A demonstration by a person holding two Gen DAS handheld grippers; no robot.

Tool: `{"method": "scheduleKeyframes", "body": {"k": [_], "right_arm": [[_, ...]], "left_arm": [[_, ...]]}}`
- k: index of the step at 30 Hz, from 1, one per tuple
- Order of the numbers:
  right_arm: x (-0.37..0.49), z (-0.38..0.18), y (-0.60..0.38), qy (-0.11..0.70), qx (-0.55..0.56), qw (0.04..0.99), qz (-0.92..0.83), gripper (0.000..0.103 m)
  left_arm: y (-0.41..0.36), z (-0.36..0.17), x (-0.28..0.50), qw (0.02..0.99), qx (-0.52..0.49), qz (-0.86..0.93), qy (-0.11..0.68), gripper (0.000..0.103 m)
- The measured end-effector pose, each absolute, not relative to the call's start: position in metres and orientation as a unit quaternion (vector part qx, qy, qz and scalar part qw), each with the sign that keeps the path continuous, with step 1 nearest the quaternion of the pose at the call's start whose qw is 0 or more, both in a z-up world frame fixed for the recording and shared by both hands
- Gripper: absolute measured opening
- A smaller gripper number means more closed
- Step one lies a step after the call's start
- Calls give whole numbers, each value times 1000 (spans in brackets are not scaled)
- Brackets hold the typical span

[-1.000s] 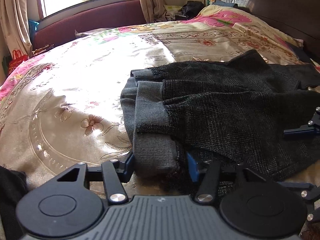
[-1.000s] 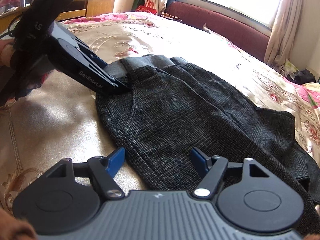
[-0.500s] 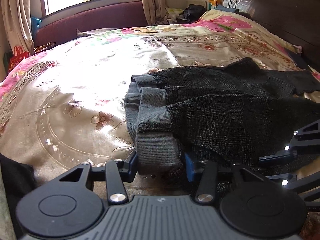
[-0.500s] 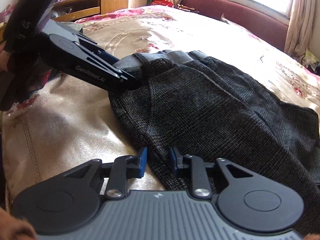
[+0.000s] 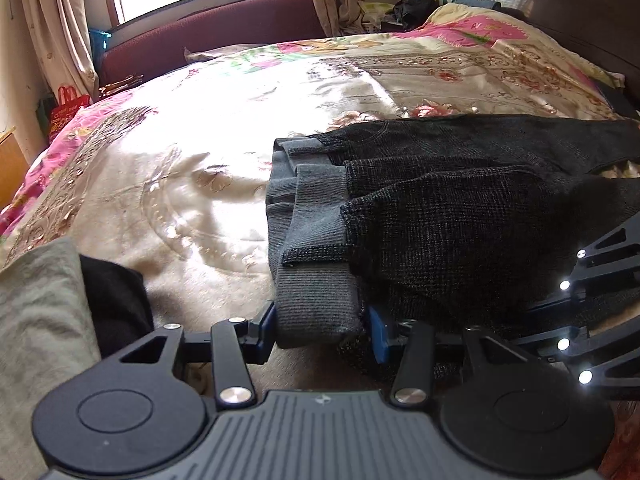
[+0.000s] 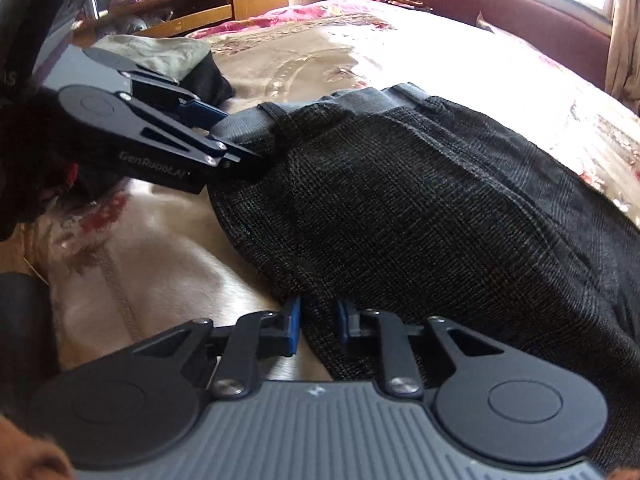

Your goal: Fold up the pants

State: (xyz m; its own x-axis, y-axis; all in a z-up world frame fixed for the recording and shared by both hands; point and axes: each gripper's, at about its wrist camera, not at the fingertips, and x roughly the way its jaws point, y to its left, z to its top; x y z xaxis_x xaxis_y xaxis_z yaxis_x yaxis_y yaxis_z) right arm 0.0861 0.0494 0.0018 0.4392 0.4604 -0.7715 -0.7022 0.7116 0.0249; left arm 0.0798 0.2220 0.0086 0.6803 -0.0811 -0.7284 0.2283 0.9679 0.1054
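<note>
Dark knitted pants (image 5: 460, 220) with a grey ribbed waistband (image 5: 316, 280) lie on the floral bedspread (image 5: 180, 180). My left gripper (image 5: 320, 322) is shut on the near corner of the waistband, both blue pads pressing the grey rib. In the right wrist view that left gripper (image 6: 236, 136) reaches in from the upper left and holds the waistband end. My right gripper (image 6: 318, 320) is further along the near edge of the pants (image 6: 440, 220). Its jaws are closing and the pads pinch a fold of dark fabric. Its black linkage (image 5: 592, 276) shows at the right edge of the left wrist view.
A grey-green cloth (image 5: 36, 320) and a black garment (image 5: 116, 300) lie at the bed's near left. A dark headboard (image 5: 580, 8) stands far right, a maroon bench (image 5: 220, 28) under the window. A wooden cabinet (image 6: 240, 0) stands beyond the bed.
My right gripper's jaws went from wide apart to pinching the pants' edge. Both grippers shifted along the bed with the pants, and the grey-green cloth came into the left wrist view.
</note>
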Motion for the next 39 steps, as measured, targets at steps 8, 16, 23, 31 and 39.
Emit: {"method": "scheduleKeyframes", "body": {"k": [8,16,23,31,39], "right_arm": [[76,34,19,393,-67,848,351,24],[64,64,-161,374,25,919,126,31],[24,71,-324,325,16,933,-156,34],[39,22,-393,364,-124,885,-263,45],[23,46,-472,327,174,904,-214,6]], "left_arm": [[221,27,57,916,110,-41,383,63],[159,62,46,928,152,-67,333,63],[38,68,62,912,153,-201,322,63],[-103,51,75,868,150,-333,338,63],[-134,47,68,849,160,-363,349,63]]}}
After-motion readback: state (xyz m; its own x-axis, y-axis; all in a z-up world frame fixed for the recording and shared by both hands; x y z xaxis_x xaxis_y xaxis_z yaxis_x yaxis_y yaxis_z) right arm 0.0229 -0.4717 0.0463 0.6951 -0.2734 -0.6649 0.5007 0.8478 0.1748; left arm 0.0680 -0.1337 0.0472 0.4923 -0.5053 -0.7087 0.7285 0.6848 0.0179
